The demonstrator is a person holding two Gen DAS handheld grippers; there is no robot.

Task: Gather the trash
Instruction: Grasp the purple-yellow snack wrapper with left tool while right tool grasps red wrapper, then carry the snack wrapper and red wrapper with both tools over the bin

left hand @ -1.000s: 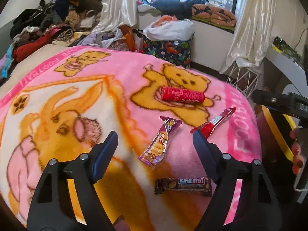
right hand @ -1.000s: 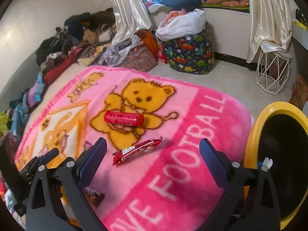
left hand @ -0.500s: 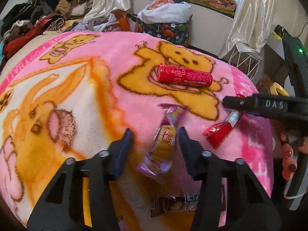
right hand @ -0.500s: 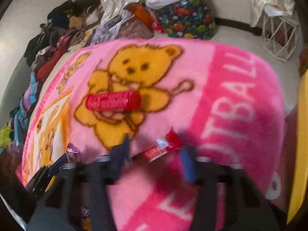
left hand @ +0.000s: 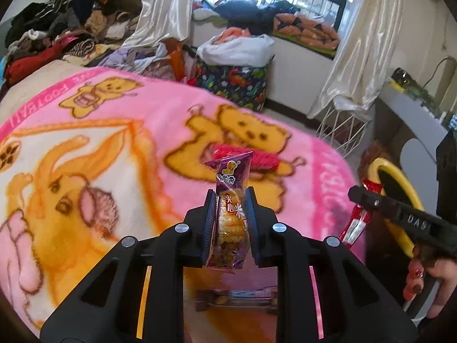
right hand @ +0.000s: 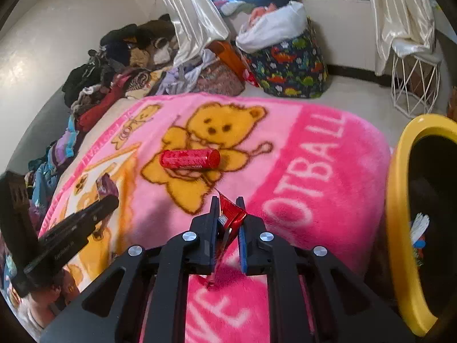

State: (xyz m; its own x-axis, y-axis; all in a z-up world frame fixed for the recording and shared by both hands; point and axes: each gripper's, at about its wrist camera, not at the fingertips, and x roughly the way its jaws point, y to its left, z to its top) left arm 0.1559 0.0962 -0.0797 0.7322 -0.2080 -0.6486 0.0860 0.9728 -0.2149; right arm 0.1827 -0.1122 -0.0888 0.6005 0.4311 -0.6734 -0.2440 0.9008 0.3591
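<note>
Two wrappers are clamped, purple snack packet (left hand: 230,214) between left gripper (left hand: 228,220) fingers, red wrapper (right hand: 230,217) between right gripper (right hand: 228,225) fingers whose jaws are closing; transfer to yellow bin (right hand: 400,228) beside them is called for next.

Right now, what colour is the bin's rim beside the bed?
Yellow; the bin's rim shows best in the right wrist view.

Tube (right hand: 190,158) lying mid-blanket (right hand: 314,171) on bed. Bin (right hand: 400,228) just beside bed's right edge. Wrapper (left hand: 237,300) on blanket nearer cam. Basket (right hand: 288,71) on floor behind bed; wire stand (right hand: 414,85) to its right; clothes pile (right hand: 114,71) at far left.
</note>
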